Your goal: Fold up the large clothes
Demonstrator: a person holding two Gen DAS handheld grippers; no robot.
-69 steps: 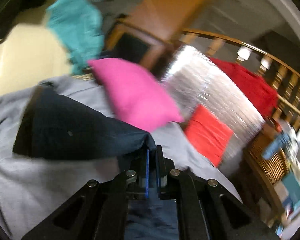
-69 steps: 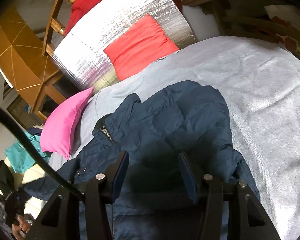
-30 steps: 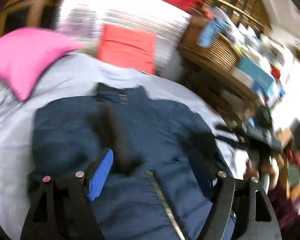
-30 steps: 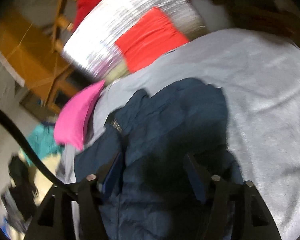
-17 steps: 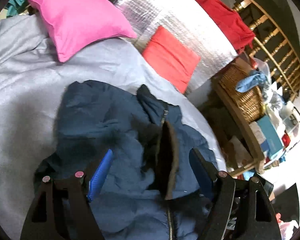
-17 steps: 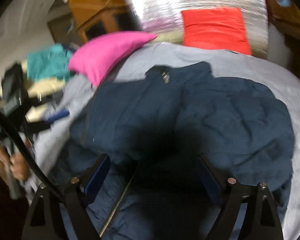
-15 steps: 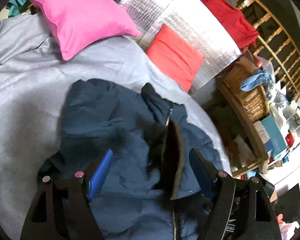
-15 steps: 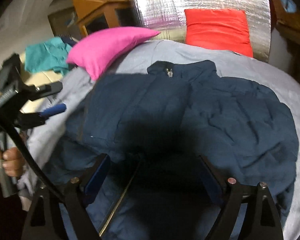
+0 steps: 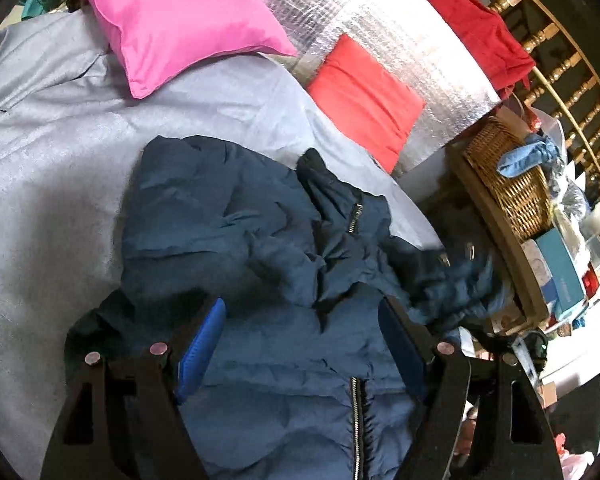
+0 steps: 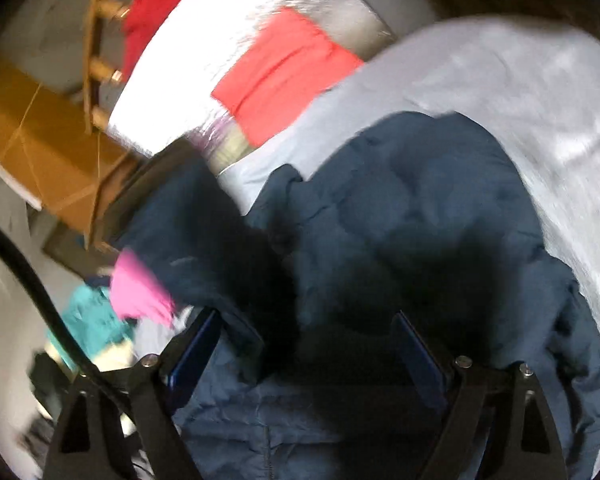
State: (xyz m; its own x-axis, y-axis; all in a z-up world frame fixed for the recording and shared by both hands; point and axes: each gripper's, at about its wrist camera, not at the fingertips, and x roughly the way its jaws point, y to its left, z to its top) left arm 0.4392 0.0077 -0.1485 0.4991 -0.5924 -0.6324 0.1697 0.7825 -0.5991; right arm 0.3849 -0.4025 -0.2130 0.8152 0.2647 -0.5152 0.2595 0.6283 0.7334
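Observation:
A dark navy puffer jacket (image 9: 260,248) lies rumpled on a grey bedsheet (image 9: 60,128), zipper and collar toward the upper right. My left gripper (image 9: 300,320) is open and empty, hovering over the jacket's lower front near the zipper. In the right wrist view the jacket (image 10: 420,216) fills the middle. My right gripper (image 10: 304,332) is open and empty just above it. A raised part of the jacket (image 10: 188,224) stands at the left; the view is blurred.
A pink pillow (image 9: 172,20) and a red pillow (image 9: 364,96) lie at the head of the bed against a silver foil panel (image 9: 380,20). A wicker basket (image 9: 512,176) and boxes sit on a wooden shelf at the right. A wooden railing (image 9: 560,40) stands behind.
My left gripper has let go of the jacket and opened. The jacket now lies lower and more spread on the bed. My right gripper has swung quickly; its view has turned and blurred.

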